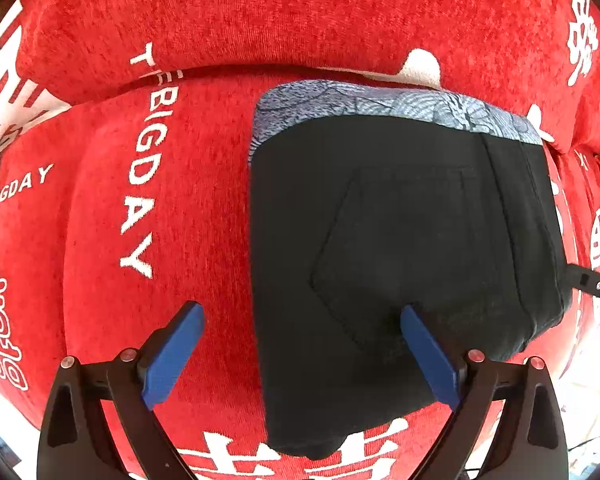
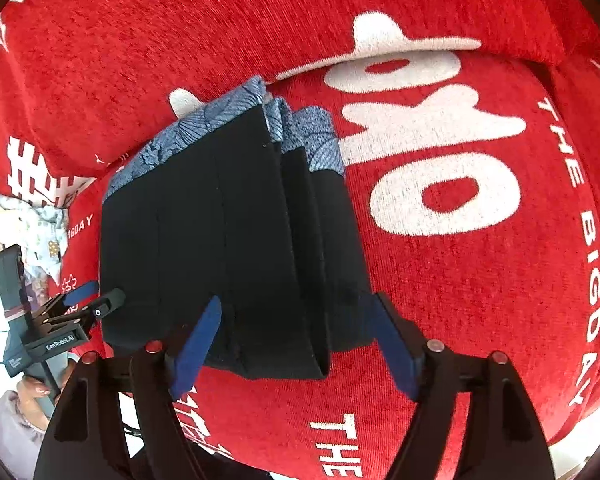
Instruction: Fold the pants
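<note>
The black pants point(image 1: 400, 240) lie folded into a thick rectangle on a red seat cover point(image 1: 100, 240) with white lettering. A blue patterned lining point(image 1: 380, 100) shows along their far edge. My left gripper point(image 1: 300, 312) points down and is open. Its left finger hangs over red cloth and its right finger over the pants' near edge. In the right wrist view the pants point(image 2: 220, 220) show stacked layers on their right side. My right gripper point(image 2: 296, 300) is open and straddles their near right corner without pressing it. The left gripper point(image 2: 100, 294) stands at the pants' left edge.
The red back cushion point(image 2: 180, 20) rises behind the pants. A heap of light patterned clothes point(image 2: 32, 224) lies at the far left. A person's hand point(image 2: 36, 392) in a lilac sleeve point(image 2: 8, 432) grips the left tool's handle. White floor shows beyond the seat's left edge.
</note>
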A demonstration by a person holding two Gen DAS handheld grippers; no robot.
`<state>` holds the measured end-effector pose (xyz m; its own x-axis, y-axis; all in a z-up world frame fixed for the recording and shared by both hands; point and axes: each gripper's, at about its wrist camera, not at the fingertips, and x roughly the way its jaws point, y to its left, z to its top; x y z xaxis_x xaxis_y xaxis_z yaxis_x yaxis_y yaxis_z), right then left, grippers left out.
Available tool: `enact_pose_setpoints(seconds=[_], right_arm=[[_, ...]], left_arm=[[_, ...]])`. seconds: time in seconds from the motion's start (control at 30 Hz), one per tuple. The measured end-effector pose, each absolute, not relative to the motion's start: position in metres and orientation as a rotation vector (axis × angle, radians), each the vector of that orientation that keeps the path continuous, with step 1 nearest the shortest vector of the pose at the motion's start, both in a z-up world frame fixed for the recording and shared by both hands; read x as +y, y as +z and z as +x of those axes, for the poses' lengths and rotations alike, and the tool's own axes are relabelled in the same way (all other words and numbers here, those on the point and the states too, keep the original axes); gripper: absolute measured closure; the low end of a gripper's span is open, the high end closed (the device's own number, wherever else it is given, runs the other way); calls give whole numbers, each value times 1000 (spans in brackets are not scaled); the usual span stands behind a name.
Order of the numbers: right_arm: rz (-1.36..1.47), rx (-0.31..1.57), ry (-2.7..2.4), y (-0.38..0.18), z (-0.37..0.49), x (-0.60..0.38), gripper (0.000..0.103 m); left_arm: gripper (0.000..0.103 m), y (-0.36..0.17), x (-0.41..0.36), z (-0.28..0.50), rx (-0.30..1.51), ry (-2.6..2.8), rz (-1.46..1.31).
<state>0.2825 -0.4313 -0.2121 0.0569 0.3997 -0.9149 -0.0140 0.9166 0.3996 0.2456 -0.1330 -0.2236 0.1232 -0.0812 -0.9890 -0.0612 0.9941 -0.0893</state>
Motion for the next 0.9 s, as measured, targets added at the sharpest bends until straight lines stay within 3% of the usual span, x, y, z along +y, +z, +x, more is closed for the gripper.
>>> enact_pose_setpoints(seconds=[0.9], right_arm=[[550,1567,562,-267,330,-458,20]], left_arm=[[4,-272,-98,298,1497,-293,-425]])
